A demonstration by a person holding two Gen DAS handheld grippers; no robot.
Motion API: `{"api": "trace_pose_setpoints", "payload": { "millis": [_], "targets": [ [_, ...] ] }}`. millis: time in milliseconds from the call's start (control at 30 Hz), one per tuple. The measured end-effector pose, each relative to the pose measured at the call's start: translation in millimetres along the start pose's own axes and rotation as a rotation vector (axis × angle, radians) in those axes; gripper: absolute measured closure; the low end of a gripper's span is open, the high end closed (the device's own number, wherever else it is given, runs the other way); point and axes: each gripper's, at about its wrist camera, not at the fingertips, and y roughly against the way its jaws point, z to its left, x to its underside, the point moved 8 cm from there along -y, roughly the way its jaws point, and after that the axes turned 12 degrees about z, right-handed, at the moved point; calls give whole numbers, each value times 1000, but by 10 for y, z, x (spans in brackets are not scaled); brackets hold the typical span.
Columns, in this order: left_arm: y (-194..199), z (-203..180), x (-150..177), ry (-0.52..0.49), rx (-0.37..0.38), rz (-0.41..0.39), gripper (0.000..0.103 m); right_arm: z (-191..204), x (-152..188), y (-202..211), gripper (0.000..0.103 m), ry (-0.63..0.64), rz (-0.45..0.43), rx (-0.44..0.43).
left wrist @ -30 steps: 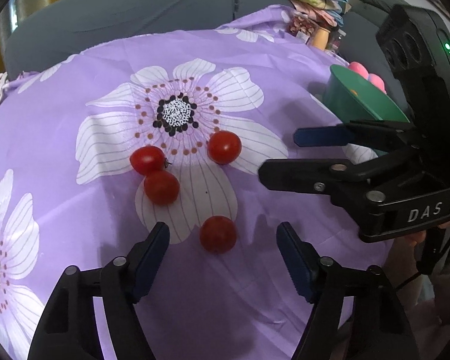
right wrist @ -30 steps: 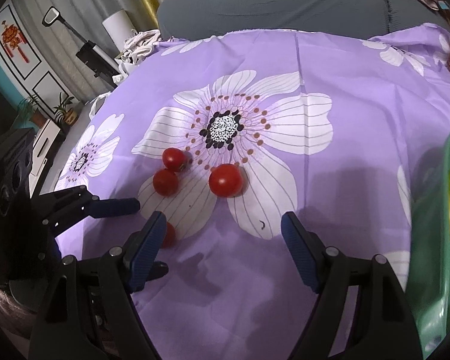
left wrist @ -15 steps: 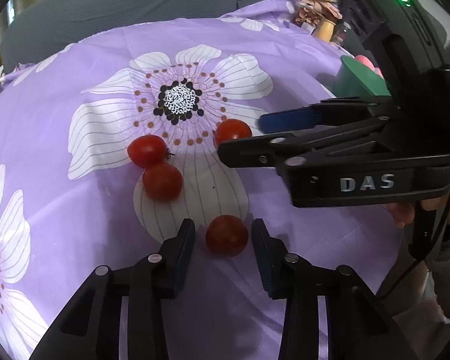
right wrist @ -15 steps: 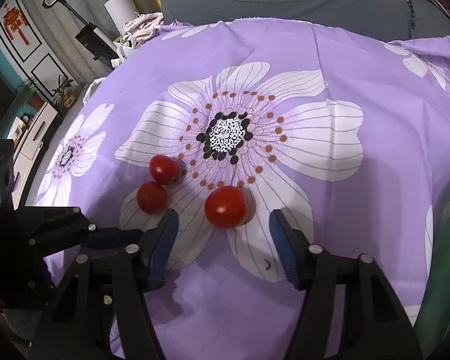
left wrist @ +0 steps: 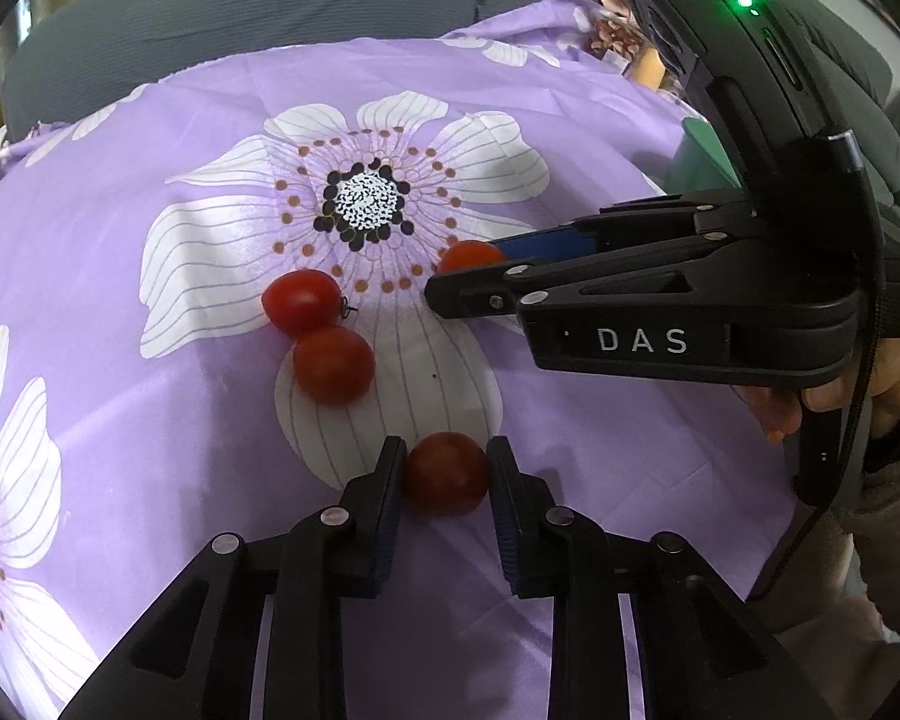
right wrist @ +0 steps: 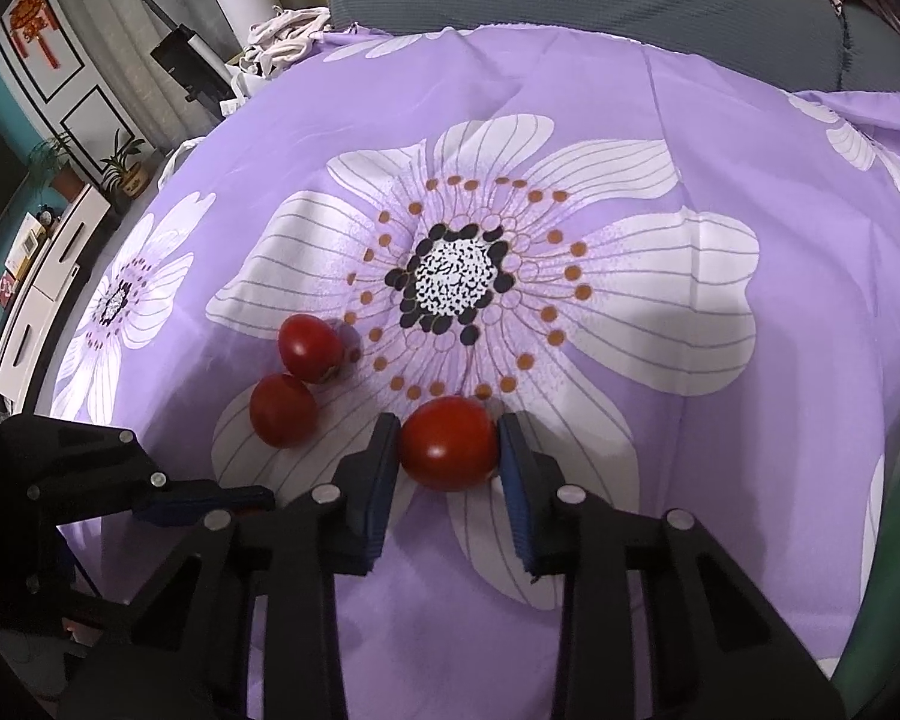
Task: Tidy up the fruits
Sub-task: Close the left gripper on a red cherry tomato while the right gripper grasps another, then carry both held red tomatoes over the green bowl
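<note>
Several red cherry tomatoes lie on a purple flowered cloth [left wrist: 150, 168]. My left gripper [left wrist: 445, 468] is shut on the nearest tomato [left wrist: 447, 474], which rests on the cloth. My right gripper [right wrist: 450, 441] is shut on a larger tomato [right wrist: 449, 443], also on the cloth; in the left wrist view that tomato [left wrist: 465, 256] peeks out behind the right gripper's fingers [left wrist: 480, 300]. Two loose tomatoes touch each other to the left [left wrist: 300, 302] [left wrist: 333, 363]; they also show in the right wrist view [right wrist: 309, 348] [right wrist: 282, 410].
A green bowl [left wrist: 705, 156] stands at the right behind the right gripper; its rim shows at the right edge of the right wrist view [right wrist: 894, 570]. A grey sofa [left wrist: 240, 18] lies beyond the cloth's far edge. Furniture and plants stand at far left [right wrist: 60, 192].
Both grippers have moved forward and closed: the left onto the nearest tomato, the right onto the larger tomato. The two loose tomatoes have not moved.
</note>
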Motion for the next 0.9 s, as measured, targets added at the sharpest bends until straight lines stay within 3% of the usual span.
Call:
{"api": "trace_pose_setpoints", "payload": {
  "millis": [367, 900],
  "targets": [
    [109, -47, -7, 3, -5, -22, 75, 3, 191, 270, 70, -31, -57, -21],
    [280, -403, -77, -48, -25, -61, 75, -81, 734, 776, 70, -81, -140, -6]
  ]
}}
